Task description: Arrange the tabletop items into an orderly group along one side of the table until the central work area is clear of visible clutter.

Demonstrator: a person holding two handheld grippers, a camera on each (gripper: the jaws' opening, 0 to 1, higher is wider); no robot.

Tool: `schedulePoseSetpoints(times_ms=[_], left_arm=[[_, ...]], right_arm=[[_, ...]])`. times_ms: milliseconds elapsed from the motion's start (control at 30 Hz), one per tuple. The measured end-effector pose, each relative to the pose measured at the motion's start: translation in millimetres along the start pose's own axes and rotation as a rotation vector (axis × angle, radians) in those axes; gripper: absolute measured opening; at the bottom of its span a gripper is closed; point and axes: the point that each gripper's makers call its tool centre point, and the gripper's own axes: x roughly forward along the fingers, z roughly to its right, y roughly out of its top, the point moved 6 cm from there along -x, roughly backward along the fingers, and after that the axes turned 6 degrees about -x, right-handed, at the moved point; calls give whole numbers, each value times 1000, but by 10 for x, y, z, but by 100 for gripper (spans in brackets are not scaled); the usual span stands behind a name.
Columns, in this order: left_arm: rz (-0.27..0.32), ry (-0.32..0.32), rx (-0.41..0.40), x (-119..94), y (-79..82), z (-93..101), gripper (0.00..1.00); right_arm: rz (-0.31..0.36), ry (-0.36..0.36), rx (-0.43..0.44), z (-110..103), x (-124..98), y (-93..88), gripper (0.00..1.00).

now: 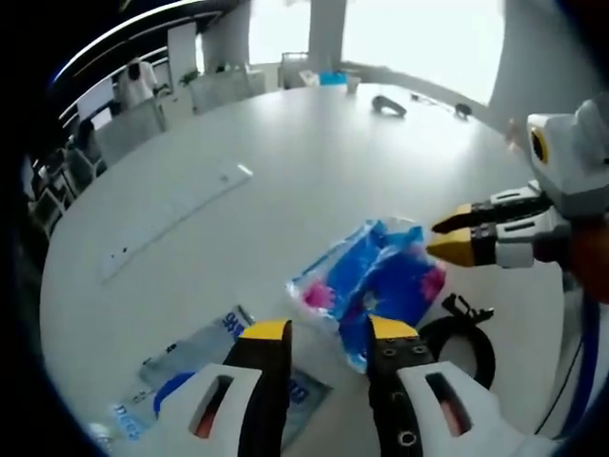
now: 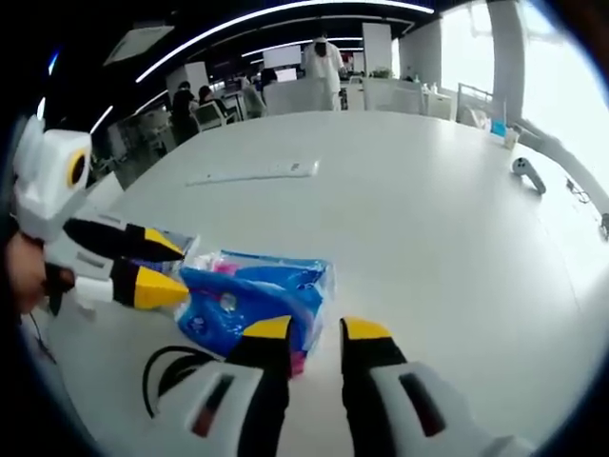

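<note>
The task is judged to be at an early stage. A blue and pink soft pack (image 1: 373,278) lies on the white table (image 1: 314,162), near its edge, just ahead of both grippers. The left gripper (image 1: 328,331) is held with its jaws apart and nothing between them, just short of the pack. The right gripper (image 2: 318,329) is likewise parted and empty, its left jaw at the pack's edge. A clear printed bag (image 1: 205,357) and a coiled black cable (image 1: 466,345) lie nearby. A long flat strip (image 2: 252,173) and a dark handheld device (image 1: 388,106) are seen well apart, still to be gathered.
</note>
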Motion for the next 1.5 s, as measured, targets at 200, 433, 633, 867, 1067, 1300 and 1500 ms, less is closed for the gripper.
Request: schedulePoseSetpoints(times_ms=[200,433,633,867,1067,1300,1500], left_arm=[[15,-2,-3,-38,32,-16,30],[30,-6,-4,-95,54,-24,34],[42,-5,-7,-137,82,-42,37],[55,-4,-11,-186,98,-57,41],[101,-13,-15,-259,140,-96,46],[133,-18,-8,-330,133,-168,52],[156,-26,-15,-419,142,-231,55]], right_arm=[[14,-4,-5,-8,-30,55,19],[40,-1,-13,-31,-60,125,21],[61,4,-27,-49,-88,169,23],[72,5,-24,-79,-121,195,25],[86,17,-29,-125,-150,236,27],[99,30,-34,-195,-161,294,29],[108,40,-41,-289,-166,341,30]])
